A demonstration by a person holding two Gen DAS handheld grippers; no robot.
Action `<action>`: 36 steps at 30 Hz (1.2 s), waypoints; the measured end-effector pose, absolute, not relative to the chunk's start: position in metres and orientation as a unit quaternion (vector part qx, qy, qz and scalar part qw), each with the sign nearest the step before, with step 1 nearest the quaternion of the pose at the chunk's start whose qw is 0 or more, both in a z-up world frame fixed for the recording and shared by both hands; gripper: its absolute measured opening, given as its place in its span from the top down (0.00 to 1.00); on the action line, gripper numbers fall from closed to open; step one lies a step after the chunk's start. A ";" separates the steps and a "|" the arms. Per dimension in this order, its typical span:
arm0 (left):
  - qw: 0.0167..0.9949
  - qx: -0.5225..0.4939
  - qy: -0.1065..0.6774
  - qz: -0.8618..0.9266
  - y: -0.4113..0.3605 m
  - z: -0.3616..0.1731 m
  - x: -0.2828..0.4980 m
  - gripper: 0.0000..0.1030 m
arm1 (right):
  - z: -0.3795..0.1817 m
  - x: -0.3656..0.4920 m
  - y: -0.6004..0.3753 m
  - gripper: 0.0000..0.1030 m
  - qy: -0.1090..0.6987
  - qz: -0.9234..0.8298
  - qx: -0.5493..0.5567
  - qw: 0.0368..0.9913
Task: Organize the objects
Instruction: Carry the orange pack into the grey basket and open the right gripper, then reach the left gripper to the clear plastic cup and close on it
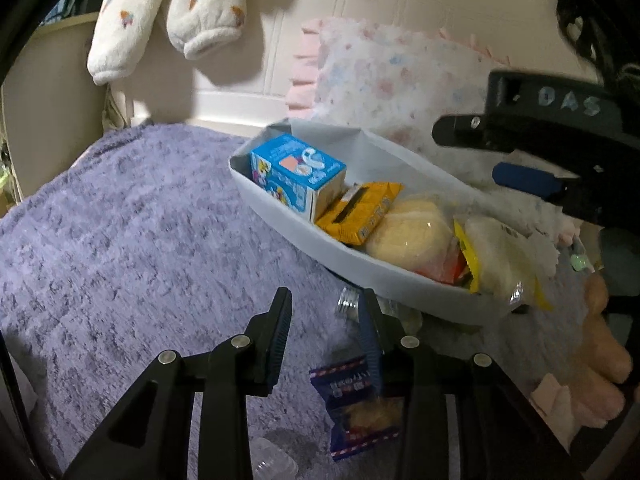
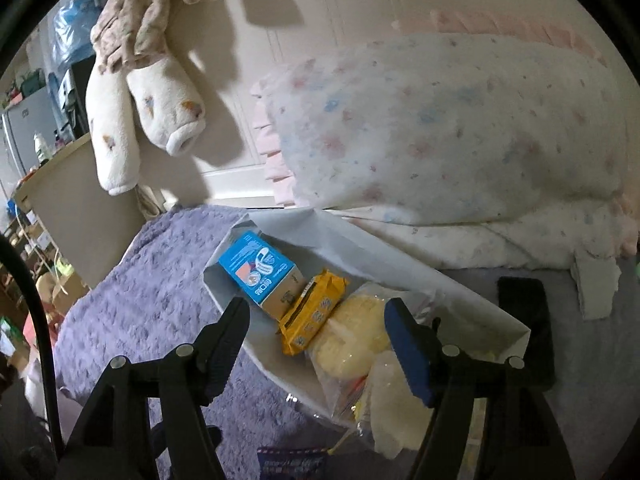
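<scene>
A white paper tray (image 1: 320, 240) lies on the purple blanket (image 1: 140, 240). It holds a blue carton (image 1: 296, 178), a yellow snack pack (image 1: 360, 212) and two wrapped buns (image 1: 408, 236). My left gripper (image 1: 326, 332) is open and empty, low over the blanket just in front of the tray. A blue snack packet (image 1: 360, 404) lies below its right finger. My right gripper (image 2: 316, 344) is open and empty above the tray (image 2: 420, 272), over the yellow pack (image 2: 312, 320) and a bun (image 2: 352, 340). It also shows in the left wrist view (image 1: 524, 156).
A floral pillow (image 2: 460, 128) lies behind the tray. White plush legs (image 1: 168, 20) hang from above at the back. A black phone (image 2: 528, 328) lies right of the tray. A clear plastic cup (image 1: 272, 460) and a small clear item (image 1: 348, 300) lie near my left gripper.
</scene>
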State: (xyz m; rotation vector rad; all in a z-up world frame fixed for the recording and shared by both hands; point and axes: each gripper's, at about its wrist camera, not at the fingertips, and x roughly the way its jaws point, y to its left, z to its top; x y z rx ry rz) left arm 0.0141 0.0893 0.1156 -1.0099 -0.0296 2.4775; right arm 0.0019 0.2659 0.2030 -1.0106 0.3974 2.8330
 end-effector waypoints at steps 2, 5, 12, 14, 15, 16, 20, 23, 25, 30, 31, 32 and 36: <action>0.235 -0.373 -0.007 0.897 0.090 0.114 0.015 0.66 | 0.204 0.003 0.263 0.33 0.133 0.929 -0.342 0.042; 0.240 -0.381 -0.005 0.893 0.088 0.113 0.016 0.66 | 0.203 0.003 0.258 0.33 0.133 0.922 -0.363 0.021; 0.224 -0.420 -0.023 0.879 0.065 0.113 0.011 0.66 | 0.196 -0.001 0.246 0.33 0.174 0.892 -0.411 -0.066; 0.228 -0.434 -0.039 0.871 0.055 0.113 0.008 0.66 | 0.191 -0.004 0.243 0.33 0.191 0.879 -0.426 -0.093; 0.228 -0.442 -0.045 0.866 0.049 0.113 0.006 0.66 | 0.190 -0.006 0.242 0.33 0.198 0.874 -0.433 -0.100; 0.225 -0.445 -0.046 0.865 0.045 0.115 0.006 0.66 | 0.186 -0.008 0.242 0.33 0.215 0.861 -0.447 -0.112; 0.206 -0.458 -0.025 0.865 0.035 0.116 0.007 0.64 | 0.172 -0.014 0.243 0.33 0.272 0.825 -0.473 -0.145; 0.207 -0.471 -0.033 0.857 0.027 0.112 0.010 0.64 | 0.164 -0.016 0.240 0.33 0.277 0.811 -0.497 -0.136; 0.218 -0.494 -0.042 0.841 0.023 0.105 0.014 0.64 | 0.159 -0.018 0.241 0.33 0.280 0.805 -0.507 -0.129; 0.220 -0.514 0.001 0.829 0.034 0.099 0.024 0.64 | 0.147 -0.020 0.239 0.33 0.292 0.787 -0.526 -0.135; 0.224 -0.519 0.006 0.825 0.037 0.097 0.024 0.64 | 0.147 -0.020 0.238 0.33 0.291 0.786 -0.528 -0.137; 0.230 -0.527 0.016 0.818 0.040 0.093 0.026 0.64 | 0.147 -0.021 0.237 0.33 0.289 0.785 -0.530 -0.139; 0.243 -0.556 0.135 0.783 0.060 0.075 0.046 0.64 | 0.146 -0.020 0.236 0.33 0.286 0.786 -0.530 -0.144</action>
